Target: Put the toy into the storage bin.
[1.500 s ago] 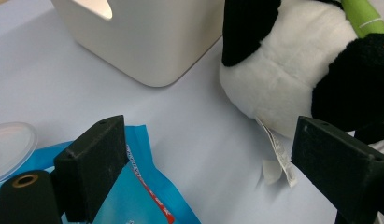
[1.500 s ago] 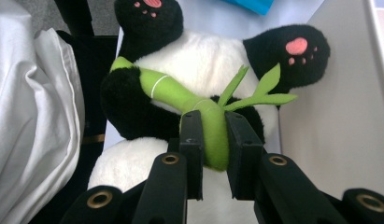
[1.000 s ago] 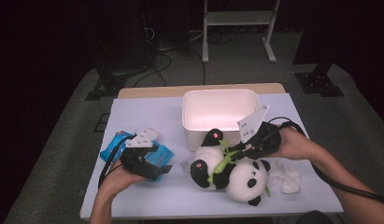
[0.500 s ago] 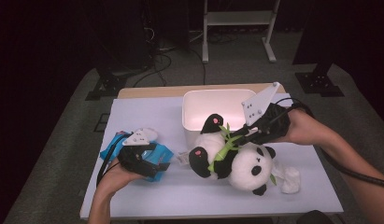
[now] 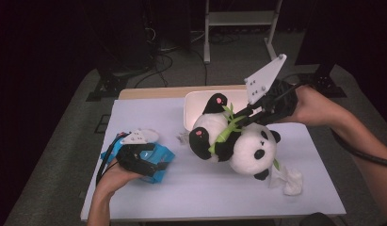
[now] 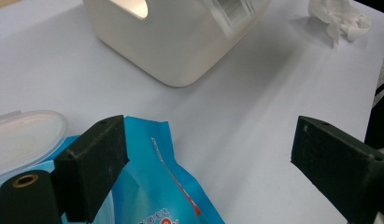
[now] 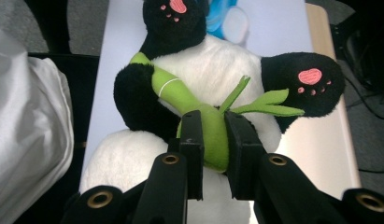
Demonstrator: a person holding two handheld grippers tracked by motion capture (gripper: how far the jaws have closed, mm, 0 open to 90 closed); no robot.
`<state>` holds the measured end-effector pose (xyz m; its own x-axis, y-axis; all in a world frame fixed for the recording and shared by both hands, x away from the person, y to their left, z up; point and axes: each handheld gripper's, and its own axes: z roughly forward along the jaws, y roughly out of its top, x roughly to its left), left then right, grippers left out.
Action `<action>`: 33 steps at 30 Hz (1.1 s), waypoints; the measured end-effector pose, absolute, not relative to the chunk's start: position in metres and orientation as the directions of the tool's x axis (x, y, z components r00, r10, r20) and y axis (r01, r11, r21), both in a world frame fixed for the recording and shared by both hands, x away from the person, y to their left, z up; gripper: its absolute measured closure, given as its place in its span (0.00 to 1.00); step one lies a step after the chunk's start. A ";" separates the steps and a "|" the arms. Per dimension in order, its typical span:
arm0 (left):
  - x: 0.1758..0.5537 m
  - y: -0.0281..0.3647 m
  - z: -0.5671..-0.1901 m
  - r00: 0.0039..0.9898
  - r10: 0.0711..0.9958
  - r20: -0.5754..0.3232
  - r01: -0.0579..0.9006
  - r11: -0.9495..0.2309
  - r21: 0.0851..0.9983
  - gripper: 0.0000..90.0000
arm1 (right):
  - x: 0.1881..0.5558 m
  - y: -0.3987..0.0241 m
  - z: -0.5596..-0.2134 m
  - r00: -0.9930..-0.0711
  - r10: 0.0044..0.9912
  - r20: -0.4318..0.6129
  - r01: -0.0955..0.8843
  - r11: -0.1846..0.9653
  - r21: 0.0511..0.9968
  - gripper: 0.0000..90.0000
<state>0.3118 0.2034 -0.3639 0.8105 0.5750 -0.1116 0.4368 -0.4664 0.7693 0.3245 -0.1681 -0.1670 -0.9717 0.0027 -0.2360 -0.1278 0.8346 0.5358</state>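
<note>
Right claw (image 7: 213,140) clamped on panda's (image 5: 247,148) green bamboo (image 7: 206,123), panda lifted, seemingly clear of worktop (image 5: 210,188). Left claw (image 6: 203,158) spread wide over blue wipes pack (image 6: 152,186).

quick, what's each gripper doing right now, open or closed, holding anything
Left gripper: open, holding nothing, one finger over the blue wipes pack.
Right gripper: closed on the green bamboo stalk of the panda plush.
</note>
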 end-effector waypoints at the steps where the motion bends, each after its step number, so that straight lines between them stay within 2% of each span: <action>1: 0.312 0.204 -0.364 0.809 0.576 -0.113 0.438 -0.464 0.770 0.11 | 0.326 -0.168 -0.163 -0.971 0.006 -0.239 -0.126 0.837 0.533 0.87; 18: 0.315 0.217 -0.367 0.793 0.592 -0.145 0.459 -0.423 0.782 0.11 | 0.383 -0.164 -0.127 -0.956 0.086 -0.282 -0.074 0.856 0.512 0.87; 33: 0.317 0.225 -0.368 0.778 0.610 -0.154 0.476 -0.411 0.777 0.11 | 0.451 -0.150 -0.151 -0.968 0.092 -0.235 -0.035 0.874 0.485 0.87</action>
